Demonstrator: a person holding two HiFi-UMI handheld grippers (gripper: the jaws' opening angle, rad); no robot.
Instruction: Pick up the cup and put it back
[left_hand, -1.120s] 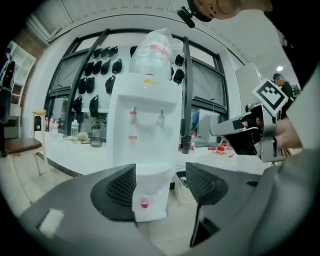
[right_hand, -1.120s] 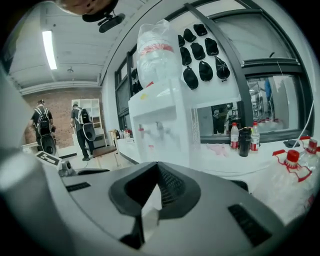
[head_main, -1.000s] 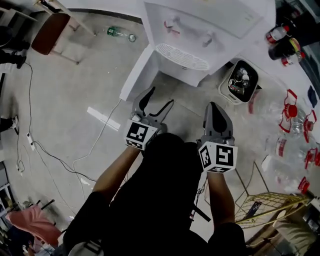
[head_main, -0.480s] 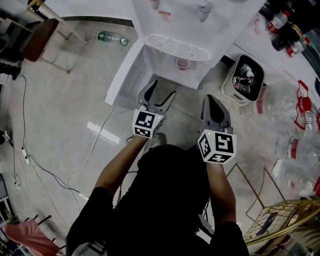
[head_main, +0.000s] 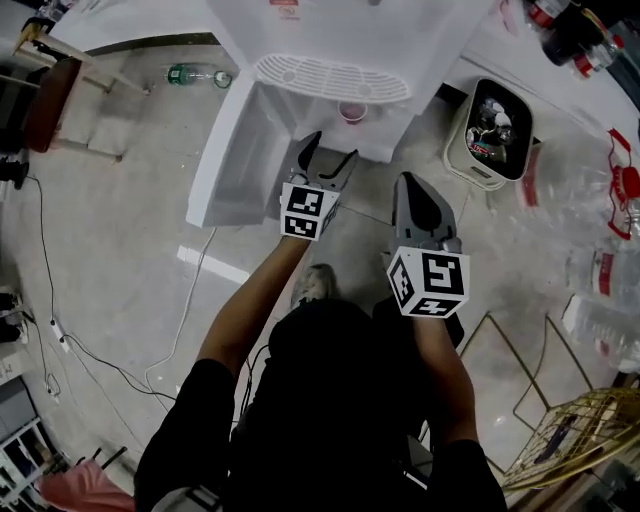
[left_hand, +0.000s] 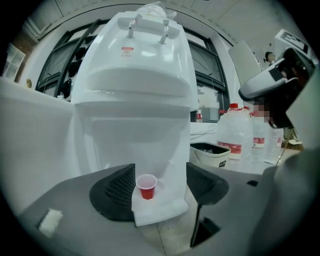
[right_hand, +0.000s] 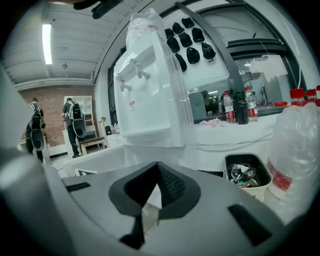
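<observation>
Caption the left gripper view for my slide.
Open left gripper frames a red cup at the white water dispenser.

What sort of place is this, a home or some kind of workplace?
Probably a workplace or lab drinks corner, not a home: a white floor-standing water dispenser, large clear plastic water jugs with red labels beside it, and a cream waste bin full of rubbish.

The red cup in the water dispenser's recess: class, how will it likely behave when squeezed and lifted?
The red cup looks small and thin-walled, so probably light and easily crushed. It stands upright and narrows toward its base, so a sideways nudge might tip it.
</observation>
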